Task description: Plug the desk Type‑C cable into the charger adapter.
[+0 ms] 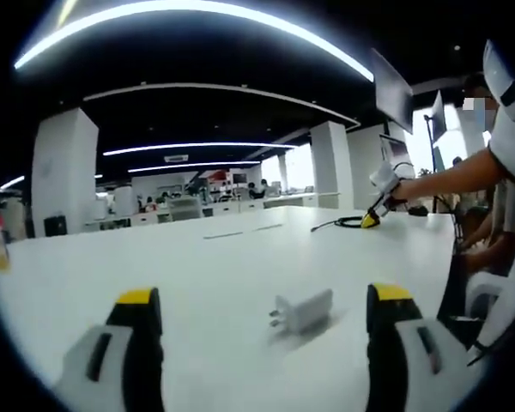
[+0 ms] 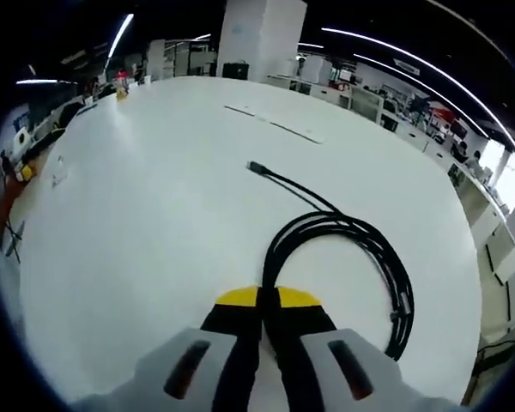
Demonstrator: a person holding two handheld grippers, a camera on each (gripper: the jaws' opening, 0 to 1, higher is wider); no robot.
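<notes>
My left claw (image 1: 262,322) is spread wide and holds nothing. The adapter (image 1: 303,311) lies on the white surface (image 1: 197,257) right ahead of it, in the gap between the two jaws and a little toward the right one, prongs pointing to my left. It is not yet gripped; the jaws stand apart from it on both sides.

My right claw (image 2: 268,300) is clenched, its yellow tips pressed together at the near edge of the coiled black cable (image 2: 343,257). I judge it has pinched the cable where the loop comes closest, though the tips hide the exact contact, so I say that with some caution. From the coil one strand runs away ahead of the claw and ends in the plug (image 2: 256,166), which lies free on the surface, well ahead and slightly left of the tips. In the left gripper view I can see that right claw (image 1: 371,220) far off across the surface, down by the cable, with the person's arm (image 1: 451,176) reaching to it.

So the task is at its start. The cable seems to be in hand, but not at its plug end; the adapter is only lined up, not held. Cable and adapter lie well apart. Left to do: close on the adapter, get hold near the plug, bring the two together and push the plug in.
</notes>
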